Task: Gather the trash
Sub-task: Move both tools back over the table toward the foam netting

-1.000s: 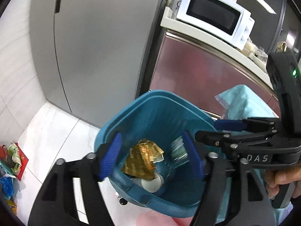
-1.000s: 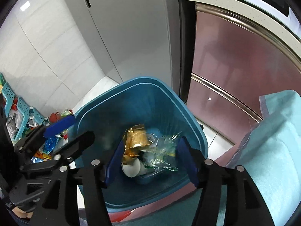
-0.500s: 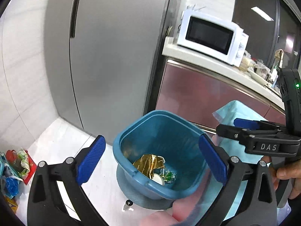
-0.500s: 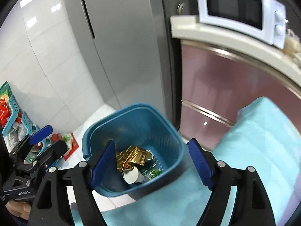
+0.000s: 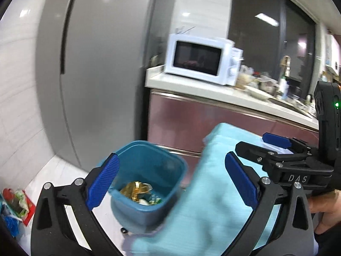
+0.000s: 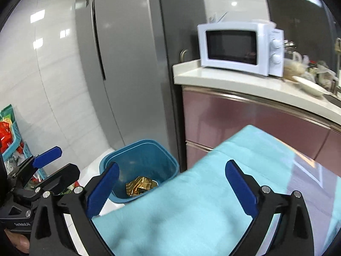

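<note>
A blue trash bin [image 5: 170, 170] stands on the floor beside the table; it also shows in the right wrist view [image 6: 166, 160]. Inside it lie a crumpled gold wrapper [image 5: 133, 189] [image 6: 138, 187], a white cup [image 5: 143, 201] and a green-printed clear wrapper [image 5: 155, 200]. My left gripper [image 5: 171, 181] is open and empty, above and back from the bin. My right gripper [image 6: 170, 188] is open and empty over the table's light blue cloth [image 6: 191, 213]. Each gripper shows in the other's view: the right one [image 5: 275, 147], the left one [image 6: 53, 164].
A grey fridge [image 6: 127, 64] stands behind the bin. A white microwave [image 6: 240, 47] sits on the counter over pink cabinets [image 6: 245, 123]. Snack packets [image 5: 15, 202] lie on the floor at the left, by blue baskets [image 6: 12, 136].
Both grippers have opened wider and pulled up and back from the bin. The green-printed wrapper, seen between the right fingers a second ago, now lies in the bin.
</note>
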A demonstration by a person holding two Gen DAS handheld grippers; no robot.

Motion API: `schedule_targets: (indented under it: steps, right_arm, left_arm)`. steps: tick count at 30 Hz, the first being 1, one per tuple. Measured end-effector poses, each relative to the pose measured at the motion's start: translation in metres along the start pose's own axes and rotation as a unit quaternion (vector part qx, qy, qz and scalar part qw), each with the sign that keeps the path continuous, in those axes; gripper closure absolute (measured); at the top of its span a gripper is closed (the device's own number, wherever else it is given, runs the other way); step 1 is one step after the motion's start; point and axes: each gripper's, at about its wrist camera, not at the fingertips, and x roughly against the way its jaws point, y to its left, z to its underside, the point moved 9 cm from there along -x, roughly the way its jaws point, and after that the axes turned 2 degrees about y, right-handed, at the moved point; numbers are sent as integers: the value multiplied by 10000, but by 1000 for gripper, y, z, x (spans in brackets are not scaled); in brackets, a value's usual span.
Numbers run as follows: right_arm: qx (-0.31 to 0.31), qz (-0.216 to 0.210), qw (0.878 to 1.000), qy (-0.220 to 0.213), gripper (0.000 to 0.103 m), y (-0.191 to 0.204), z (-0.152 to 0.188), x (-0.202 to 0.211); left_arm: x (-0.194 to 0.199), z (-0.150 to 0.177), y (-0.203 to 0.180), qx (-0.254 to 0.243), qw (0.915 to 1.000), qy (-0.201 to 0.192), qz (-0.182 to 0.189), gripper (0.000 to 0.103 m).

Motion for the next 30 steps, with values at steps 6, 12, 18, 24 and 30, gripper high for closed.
schedule_targets:
  steps: [6, 12, 18, 24, 30]
  right_arm:
    - [-230, 274, 9981, -499, 7, -32, 21, 75]
    - [-459, 877, 9900, -1006, 7, -66, 62, 158]
    - [-664, 1798, 9731, -1276, 7, -101, 113, 226]
    - [-1083, 2791, 9477, -1107, 7, -142, 183, 280]
    - [-1777, 3390, 9188, -962, 7, -175, 240, 327]
  left_arm:
    - [33, 4, -58, -115, 9985, -253, 471, 5]
    - [61, 25, -126, -445, 9932, -374, 1008, 5]
    - [76, 58, -199, -746, 9832, -215, 1653, 5]
    - [83, 100, -278, -1250, 9625, 127, 2404, 5]
    - [91, 142, -351, -1820, 9375, 392, 2938, 5]
